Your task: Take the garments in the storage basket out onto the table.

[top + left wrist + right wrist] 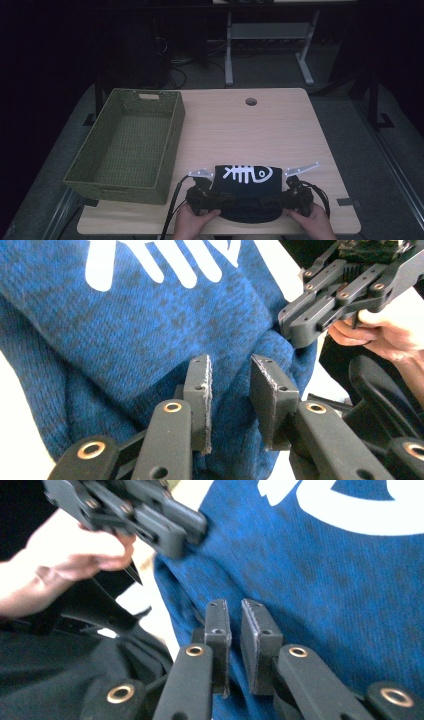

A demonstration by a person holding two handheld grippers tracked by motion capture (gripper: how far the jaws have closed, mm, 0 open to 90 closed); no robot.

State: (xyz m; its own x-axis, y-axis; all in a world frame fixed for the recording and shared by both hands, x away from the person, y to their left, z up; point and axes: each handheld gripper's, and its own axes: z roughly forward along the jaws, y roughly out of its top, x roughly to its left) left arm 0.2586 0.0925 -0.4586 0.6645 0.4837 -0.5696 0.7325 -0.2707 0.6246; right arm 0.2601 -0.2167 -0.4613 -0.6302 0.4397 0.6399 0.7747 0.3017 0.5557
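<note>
The soft, light blue sweater looked limp, and both grippers held narrow jaws above its near edge, gripping nothing.

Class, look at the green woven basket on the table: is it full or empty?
Empty. In the high view, the basket shows its bare woven floor, with nothing lying inside; the blue garment lies outside it, on the table.

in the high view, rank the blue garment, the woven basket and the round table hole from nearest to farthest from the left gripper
1. blue garment: right beside the left gripper, at the table's near edge.
2. woven basket: on the table's left side, its near right corner just beyond the gripper.
3. round table hole: far edge, right of centre.
</note>
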